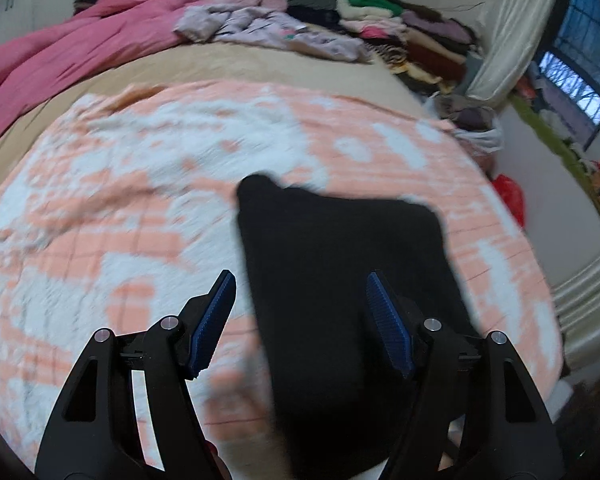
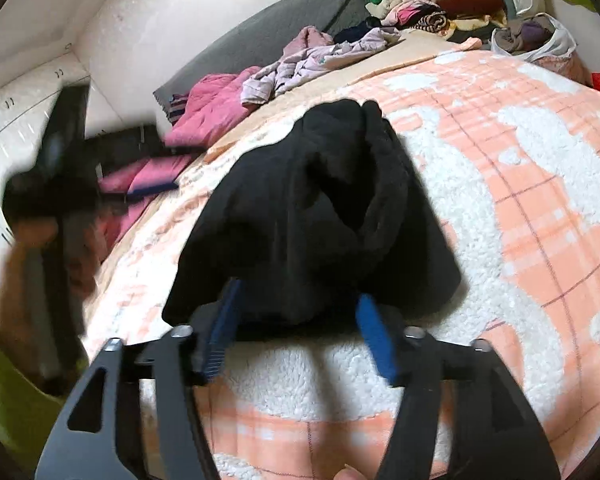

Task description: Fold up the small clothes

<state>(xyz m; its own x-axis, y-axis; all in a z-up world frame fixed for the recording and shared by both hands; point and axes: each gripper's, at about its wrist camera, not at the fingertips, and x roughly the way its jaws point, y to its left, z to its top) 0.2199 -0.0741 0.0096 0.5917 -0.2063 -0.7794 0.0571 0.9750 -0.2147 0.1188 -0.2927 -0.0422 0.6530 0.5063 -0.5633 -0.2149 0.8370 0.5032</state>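
Observation:
A small black garment (image 1: 340, 264) lies on the orange-and-white plaid fleece blanket (image 1: 140, 184). My left gripper (image 1: 300, 284) is open above its near left part, holding nothing; the view is blurred. In the right wrist view the garment (image 2: 312, 208) sits bunched and partly folded on the blanket (image 2: 520, 200). My right gripper (image 2: 298, 294) is open with its blue pads (image 2: 374, 332) at the garment's near edge, not closed on it. The left gripper (image 2: 60, 184) shows blurred at the left, raised above the bed.
A pink quilt (image 1: 60, 52) lies at the far left. Lilac clothes (image 1: 268, 24) and a pile of folded clothes (image 1: 412, 32) lie at the head of the bed. A red bag (image 1: 510, 196) and a window (image 1: 580, 60) are to the right. A green bin (image 2: 4, 380) stands at the left.

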